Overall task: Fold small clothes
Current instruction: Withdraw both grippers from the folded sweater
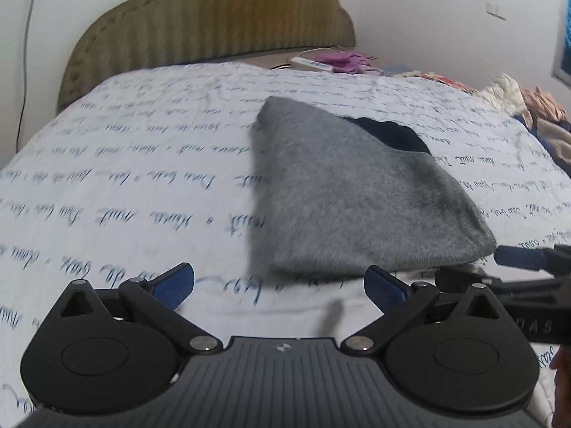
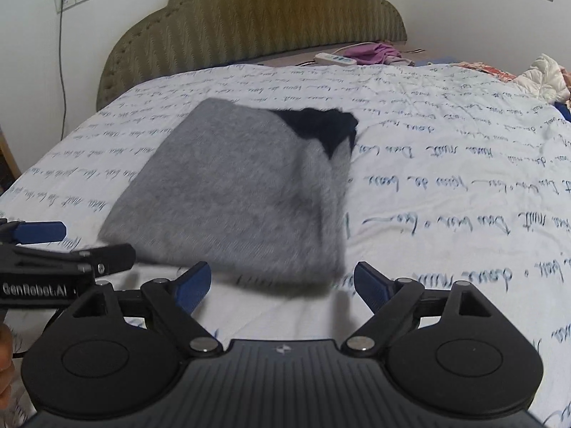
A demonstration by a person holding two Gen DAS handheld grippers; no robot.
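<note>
A folded grey fuzzy garment [image 1: 342, 192] [image 2: 235, 196] lies flat on the white bedspread with blue script [image 1: 125, 185] [image 2: 446, 185]. A black part of it shows at its far edge [image 1: 389, 133] [image 2: 321, 125]. My left gripper [image 1: 278, 281] is open just short of the garment's near edge, with nothing between its fingers. My right gripper [image 2: 282, 281] is also open at the near edge, empty, with the garment's near corner just beyond its fingertips. Each view catches the other gripper at its side: a blue pad [image 1: 519, 257] on the right, a blue pad [image 2: 41, 232] on the left.
A padded olive headboard [image 1: 214, 18] [image 2: 257, 18] stands behind the bed. Near it lie a white power strip [image 2: 333, 59] and a purple cloth [image 2: 374, 51]. A heap of clothes [image 1: 528, 107] sits at the far right. A wall socket with a cable [image 2: 66, 0] is at the left.
</note>
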